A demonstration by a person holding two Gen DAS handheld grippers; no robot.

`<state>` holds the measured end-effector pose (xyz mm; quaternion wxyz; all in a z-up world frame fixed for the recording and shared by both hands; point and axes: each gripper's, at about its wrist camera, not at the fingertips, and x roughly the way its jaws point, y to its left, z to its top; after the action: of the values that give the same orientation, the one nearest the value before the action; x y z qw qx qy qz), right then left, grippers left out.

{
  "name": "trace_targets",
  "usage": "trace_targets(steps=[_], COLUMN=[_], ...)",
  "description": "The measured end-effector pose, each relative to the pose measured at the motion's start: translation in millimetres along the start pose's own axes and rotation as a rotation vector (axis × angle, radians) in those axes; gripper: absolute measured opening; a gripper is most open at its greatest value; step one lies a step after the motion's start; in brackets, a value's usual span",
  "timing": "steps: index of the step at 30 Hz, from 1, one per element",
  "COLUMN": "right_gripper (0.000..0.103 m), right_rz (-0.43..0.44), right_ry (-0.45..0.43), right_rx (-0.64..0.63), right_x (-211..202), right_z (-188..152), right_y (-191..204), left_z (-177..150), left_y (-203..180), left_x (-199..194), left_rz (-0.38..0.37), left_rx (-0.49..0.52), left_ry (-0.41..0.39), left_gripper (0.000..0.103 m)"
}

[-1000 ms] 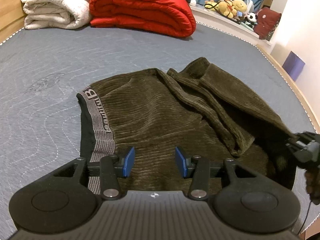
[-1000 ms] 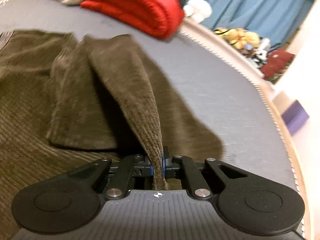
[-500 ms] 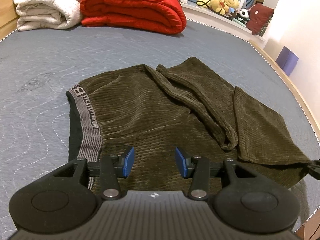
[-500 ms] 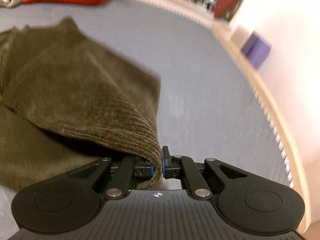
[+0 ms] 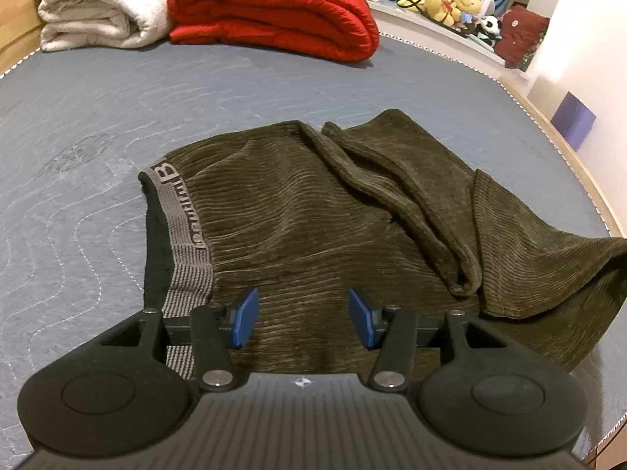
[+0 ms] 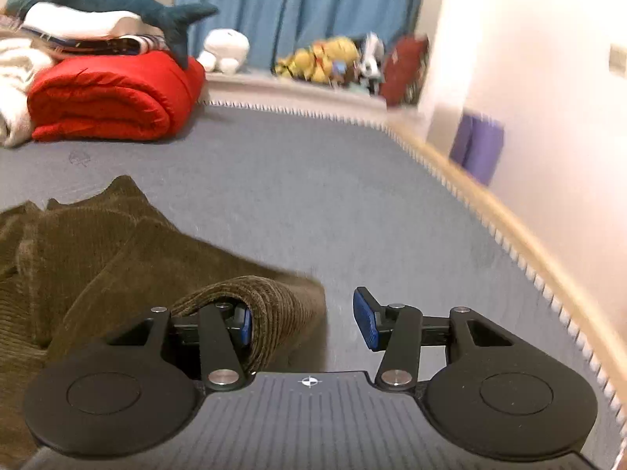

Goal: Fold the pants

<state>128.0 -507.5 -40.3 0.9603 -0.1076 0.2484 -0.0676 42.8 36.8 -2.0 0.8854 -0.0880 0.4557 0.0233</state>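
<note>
So: olive corduroy pants (image 5: 313,211) on the grey mattress (image 5: 98,109), rumpled, legs bunched far right, folding barely begun; left gripper (image 5: 299,317) wide open above them, empty; right gripper (image 6: 303,321) open, cuff seemingly draped over its left finger.

Each hand-held gripper (image 5: 301,317) (image 6: 303,323) has black arms, silver screws, blue fingertip pads and a ribbed grey body.
</note>
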Motion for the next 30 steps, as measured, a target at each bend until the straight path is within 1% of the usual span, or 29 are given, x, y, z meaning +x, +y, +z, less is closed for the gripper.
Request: trace_targets(steps=[2,3,4,5,6,8,9,12,16,20,23,27,30], right_gripper=[0.053,0.055,0.062,0.068,0.07,0.07,0.07,0.07,0.07,0.07,0.07,0.071,0.072], right_rz=[-0.061,-0.106,-0.15,-0.176,-0.188,-0.208,-0.233,-0.268,-0.266,-0.249,-0.224,-0.159,-0.14], right_ry=[0.02,0.049,0.088,0.124,0.169,0.242,0.269,0.316,0.396,0.461,0.485,0.529,0.519], right_rx=[0.014,0.054,0.126,0.207,0.329,0.549,0.63,0.791,0.941,0.987,0.982,0.927,0.883], right_x=[0,6,11,12,16,19,18,15,18,21,21,16,6], right_z=[4,6,8,6,3,-10,-18,-35,-57,-73,-77,-79,-80], right_y=[0,-3,-11,-22,-39,-66,-75,-87,-98,-101,-102,-99,-102], left_z=[1,1,1,2,3,3,3,4,3,2,2,2,1], left_y=[4,6,8,10,11,13,14,11,3,-1,-4,-10,-14], left_x=[-1,-1,-2,-1,0,2,3,5,6,11,13,14,15], left_rz=[0.003,0.002,0.002,0.005,0.008,0.01,0.011,0.001,-0.01,-0.02,-0.024,-0.035,-0.044], left_rx=[-0.008,-0.012,-0.013,-0.013,-0.016,-0.022,-0.023,-0.023,-0.007,-0.002,0.0,0.01,0.016], left_ry=[-0.002,-0.003,-0.004,-0.005,-0.004,0.001,0.005,0.013,0.016,0.028,0.034,0.037,0.04], left_gripper=[0.056,0.057,0.057,0.058,0.058,0.058,0.058,0.058,0.06,0.06,0.06,0.06,0.06])
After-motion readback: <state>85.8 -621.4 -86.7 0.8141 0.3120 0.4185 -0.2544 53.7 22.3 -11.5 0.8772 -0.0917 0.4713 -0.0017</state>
